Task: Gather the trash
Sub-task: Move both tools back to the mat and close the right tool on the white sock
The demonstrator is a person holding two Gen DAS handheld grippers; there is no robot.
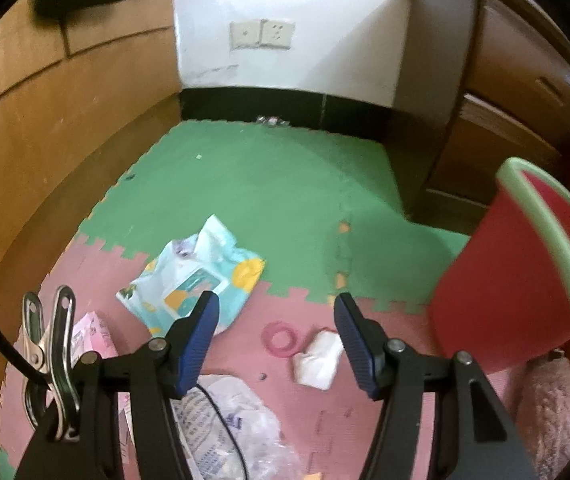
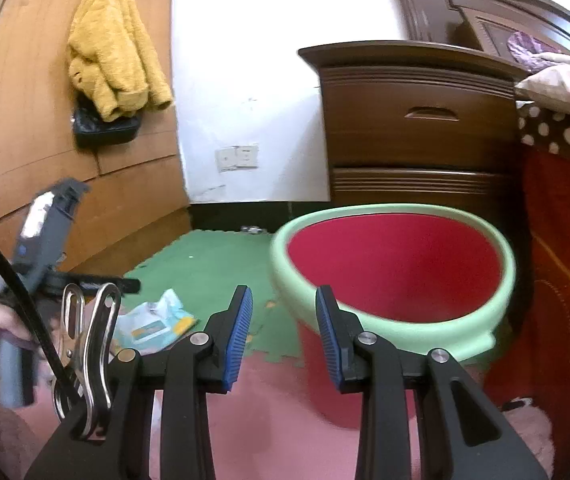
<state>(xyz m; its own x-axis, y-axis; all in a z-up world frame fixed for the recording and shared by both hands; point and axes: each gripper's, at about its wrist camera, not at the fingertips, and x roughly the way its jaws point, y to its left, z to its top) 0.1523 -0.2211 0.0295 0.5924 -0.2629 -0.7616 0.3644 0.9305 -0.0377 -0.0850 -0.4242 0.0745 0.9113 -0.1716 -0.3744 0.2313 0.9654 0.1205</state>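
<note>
Trash lying on the floor mat: wipes packet just beyond left tongs, crumpled tissue seemingly below them. Both tongs gaping, gripping nothing; right tongs hovering before the red bin.

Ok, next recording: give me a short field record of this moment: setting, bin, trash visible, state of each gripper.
setting: floor of green and pink foam mats, wooden dresser by a white wall
bin: red bucket with pale green rim, nothing visible inside
trash: wipes packet, crumpled white tissue, clear plastic wrapper, pink packet
other: pink ring on mat
left gripper: open, empty, above the trash
right gripper: open, empty, facing the bucket
</note>
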